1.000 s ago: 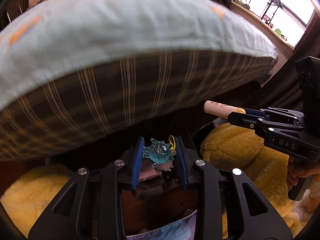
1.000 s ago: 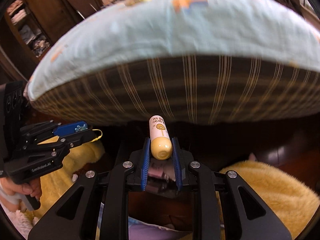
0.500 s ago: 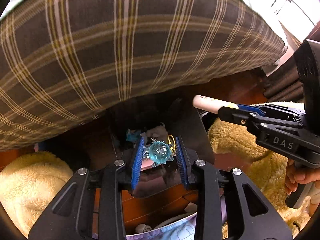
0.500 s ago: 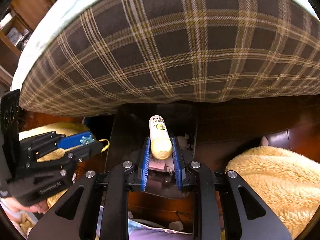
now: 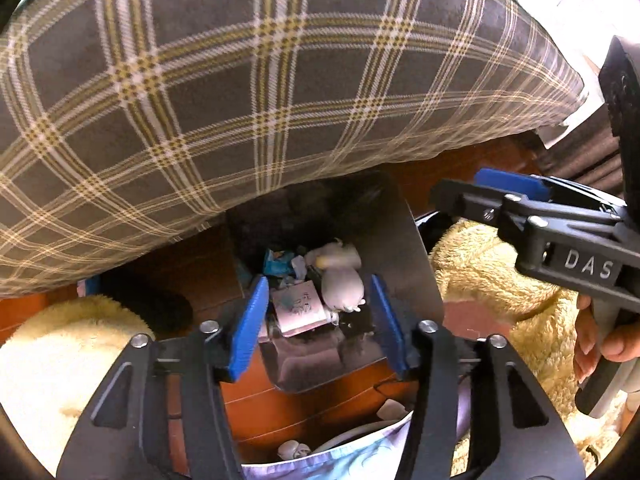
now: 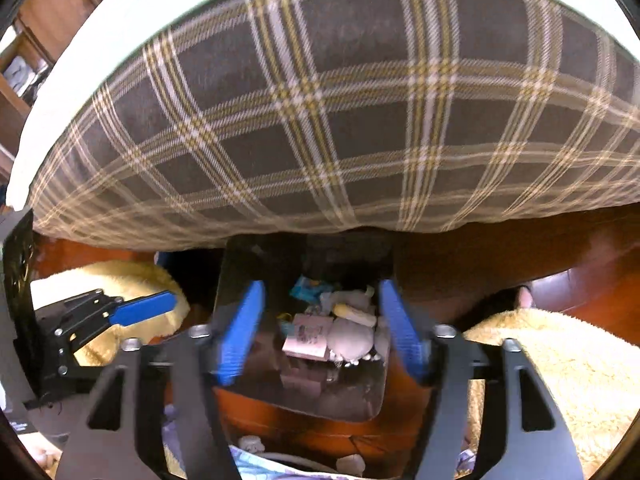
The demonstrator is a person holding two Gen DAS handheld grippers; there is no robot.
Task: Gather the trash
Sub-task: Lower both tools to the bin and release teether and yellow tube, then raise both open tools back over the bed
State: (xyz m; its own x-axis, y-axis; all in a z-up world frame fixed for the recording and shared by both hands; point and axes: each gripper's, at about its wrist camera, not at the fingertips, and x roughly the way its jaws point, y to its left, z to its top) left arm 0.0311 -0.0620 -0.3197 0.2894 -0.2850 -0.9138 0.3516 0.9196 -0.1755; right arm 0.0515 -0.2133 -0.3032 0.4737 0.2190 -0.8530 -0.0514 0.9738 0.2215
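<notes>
A brown plaid bedspread (image 5: pixel 256 92) overhangs a reddish wooden floor (image 6: pixel 580 280) with fluffy yellow rugs (image 6: pixel 552 368). The left gripper (image 5: pixel 318 320) and the right gripper (image 6: pixel 320 332) each hang with blue-padded jaws opening and nothing between them, over the dark square waste bin (image 5: pixel 412 256). In it lie the crumpled tissues, pink card and yellow-capped tube (image 6: pixel 354 314), the trash (image 5: pixel 320 284).

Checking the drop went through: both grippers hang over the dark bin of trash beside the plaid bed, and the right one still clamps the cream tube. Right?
Not quite. The right gripper clamps nothing: its jaws are opening with nothing between them, as the right wrist view shows. A cream tube lies among the trash in the dark bin. The left gripper hangs there too.
</notes>
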